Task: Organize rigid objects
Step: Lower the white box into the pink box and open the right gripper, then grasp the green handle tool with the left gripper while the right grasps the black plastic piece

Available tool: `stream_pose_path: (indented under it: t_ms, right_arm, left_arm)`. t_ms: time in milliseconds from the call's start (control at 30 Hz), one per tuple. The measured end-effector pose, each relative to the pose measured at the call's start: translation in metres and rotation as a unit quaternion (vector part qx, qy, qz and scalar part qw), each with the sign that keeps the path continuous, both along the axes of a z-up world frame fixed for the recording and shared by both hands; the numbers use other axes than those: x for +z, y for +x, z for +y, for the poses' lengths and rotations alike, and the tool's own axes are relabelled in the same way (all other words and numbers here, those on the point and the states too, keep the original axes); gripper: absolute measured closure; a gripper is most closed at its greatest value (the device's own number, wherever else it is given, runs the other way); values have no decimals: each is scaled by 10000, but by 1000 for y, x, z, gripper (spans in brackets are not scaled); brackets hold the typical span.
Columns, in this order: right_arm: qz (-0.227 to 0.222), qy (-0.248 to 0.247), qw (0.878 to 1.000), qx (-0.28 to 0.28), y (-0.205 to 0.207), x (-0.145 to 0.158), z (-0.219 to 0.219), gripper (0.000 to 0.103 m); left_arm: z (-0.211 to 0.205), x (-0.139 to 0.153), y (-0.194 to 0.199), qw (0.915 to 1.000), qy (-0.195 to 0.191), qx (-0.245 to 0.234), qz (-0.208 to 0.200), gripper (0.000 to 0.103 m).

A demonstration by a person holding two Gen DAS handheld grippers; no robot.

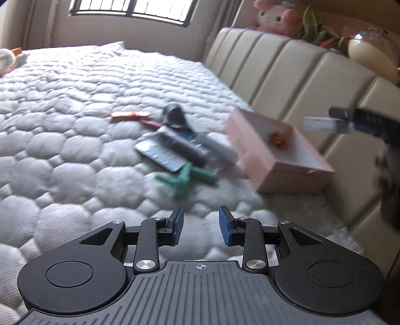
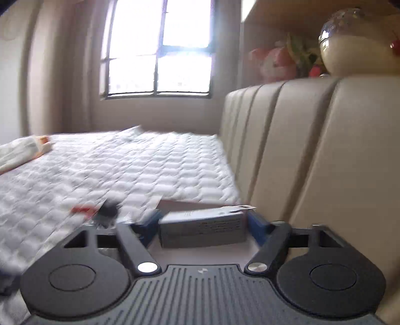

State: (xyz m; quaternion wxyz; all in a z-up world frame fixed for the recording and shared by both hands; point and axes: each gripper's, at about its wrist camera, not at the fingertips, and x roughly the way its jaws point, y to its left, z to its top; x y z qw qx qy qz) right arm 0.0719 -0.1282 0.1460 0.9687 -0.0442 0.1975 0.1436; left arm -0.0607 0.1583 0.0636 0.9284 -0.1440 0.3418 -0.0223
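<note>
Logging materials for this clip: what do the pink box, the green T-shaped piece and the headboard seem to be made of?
Pink box: likely matte cardboard, with thin flat walls and a white inside. Green T-shaped piece: probably moulded plastic, one even colour; blur hides its finish. Headboard: padded cream leather or imitation, smooth, with a soft sheen and deep vertical channels.

The padded beige headboard serves as the landmark. The white quilted mattress spreads out from its foot and butts against it. On the ledge atop the headboard sits a pink plush rabbit, with a spray of green-leaved artificial flowers just beside it and a cream egg-shaped lamp with a glittery cap further along the same ledge. A barred window glows bright on the wall beyond the headboard's far end. Far across the mattress from the headboard lies a white soft toy with an orange part, blurred.
</note>
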Motion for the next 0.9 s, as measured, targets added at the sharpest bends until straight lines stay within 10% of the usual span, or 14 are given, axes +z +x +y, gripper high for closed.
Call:
stream_pose_path:
  t_ms: [467,900]
  right_arm:
    - [1016,-511,9933,188,-75,-104,-4,4]
    - [1289,-92,9889,730,-101,-119,-6,6]
  left_arm:
    - [4,-11,53,9956,823,-386,-237,69]
    - [-17,-41,109,9885,1362,-540,366,77]
